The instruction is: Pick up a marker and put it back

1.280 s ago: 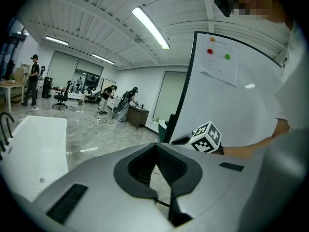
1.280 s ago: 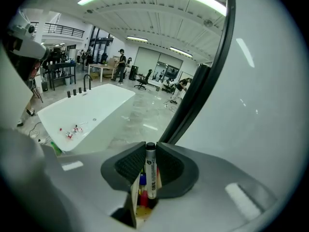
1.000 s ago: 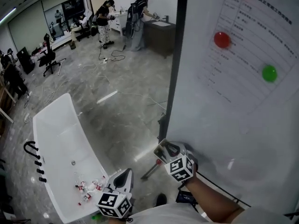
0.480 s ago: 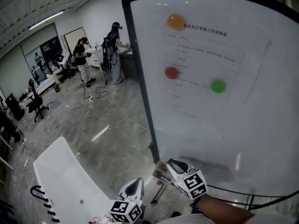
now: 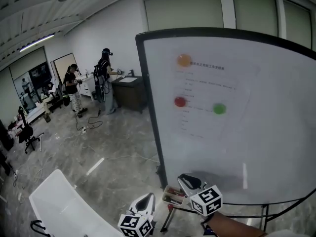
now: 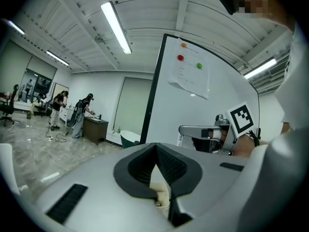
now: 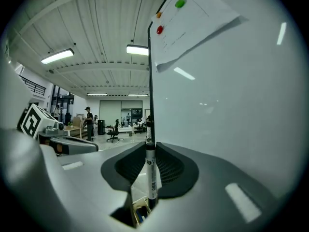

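In the right gripper view a black marker (image 7: 151,175) with a white label stands upright between the jaws, and my right gripper (image 7: 150,151) is shut on it. The whiteboard (image 7: 231,81) fills that view's right side, close by. In the head view my right gripper (image 5: 187,180) is low in front of the whiteboard (image 5: 266,147), just above its small tray (image 5: 173,195); the marker is hidden there. My left gripper (image 5: 145,200) hangs lower left of it. Its jaws meet in the left gripper view (image 6: 156,150), with nothing between them.
A paper sheet (image 5: 207,98) is pinned to the board by orange, red and green magnets. A white bathtub (image 5: 59,201) stands on the floor at lower left. Two people (image 5: 103,78) work at a dark desk (image 5: 129,90) far back. Cables lie on the grey floor.
The head view has tilted up, so the whole whiteboard and the far room now show. Both grippers stay low in the picture, the right one still by the tray.
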Available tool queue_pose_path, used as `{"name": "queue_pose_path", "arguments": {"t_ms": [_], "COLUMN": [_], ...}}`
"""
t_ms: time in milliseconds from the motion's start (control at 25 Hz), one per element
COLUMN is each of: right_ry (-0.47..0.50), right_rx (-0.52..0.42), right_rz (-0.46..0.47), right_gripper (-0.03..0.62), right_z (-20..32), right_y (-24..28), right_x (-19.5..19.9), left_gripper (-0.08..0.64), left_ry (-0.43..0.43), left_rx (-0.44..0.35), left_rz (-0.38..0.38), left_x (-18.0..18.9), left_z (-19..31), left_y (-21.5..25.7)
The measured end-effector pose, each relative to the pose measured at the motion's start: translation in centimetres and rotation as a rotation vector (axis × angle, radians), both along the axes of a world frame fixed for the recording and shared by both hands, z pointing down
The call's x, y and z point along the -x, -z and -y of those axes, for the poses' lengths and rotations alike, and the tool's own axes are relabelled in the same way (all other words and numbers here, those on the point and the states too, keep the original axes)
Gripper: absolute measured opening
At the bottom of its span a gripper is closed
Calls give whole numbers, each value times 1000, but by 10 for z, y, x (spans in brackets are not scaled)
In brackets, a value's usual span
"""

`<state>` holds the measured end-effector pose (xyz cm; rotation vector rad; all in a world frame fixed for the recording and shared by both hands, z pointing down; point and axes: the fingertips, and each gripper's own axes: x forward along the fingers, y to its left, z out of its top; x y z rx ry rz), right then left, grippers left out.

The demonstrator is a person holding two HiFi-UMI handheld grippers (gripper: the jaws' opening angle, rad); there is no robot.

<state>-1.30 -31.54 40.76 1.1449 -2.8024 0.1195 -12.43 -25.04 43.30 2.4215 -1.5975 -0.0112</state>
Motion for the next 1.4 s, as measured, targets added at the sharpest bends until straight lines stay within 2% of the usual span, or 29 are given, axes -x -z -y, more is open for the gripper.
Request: {"name": "queue_pose_path", "arguments": {"t_ms": [200, 480, 880, 1080, 1400], "right_ry": [-25, -41, -46, -6, 74], "right_rx": [-7, -1, -7, -29, 39], "right_rz": [8, 1, -11, -78, -211], "right_gripper": [67, 66, 67, 67, 67], "right_z": [-5, -11, -10, -11, 9], "right_y": [11, 10, 9, 1, -45], "right_x": [4, 11, 14, 23, 38], "left_gripper": [3, 3, 3, 3, 3], "left_ry": [-24, -50, -65, -58, 15], "left_rx": [-12, -52, -59, -27, -35], "left_rz": [5, -27, -38, -85, -113], "left_x": [1, 6, 11, 14, 35], "left_z": [-1, 1, 3, 2, -1], "left_y": [12, 21, 26, 19, 14]}}
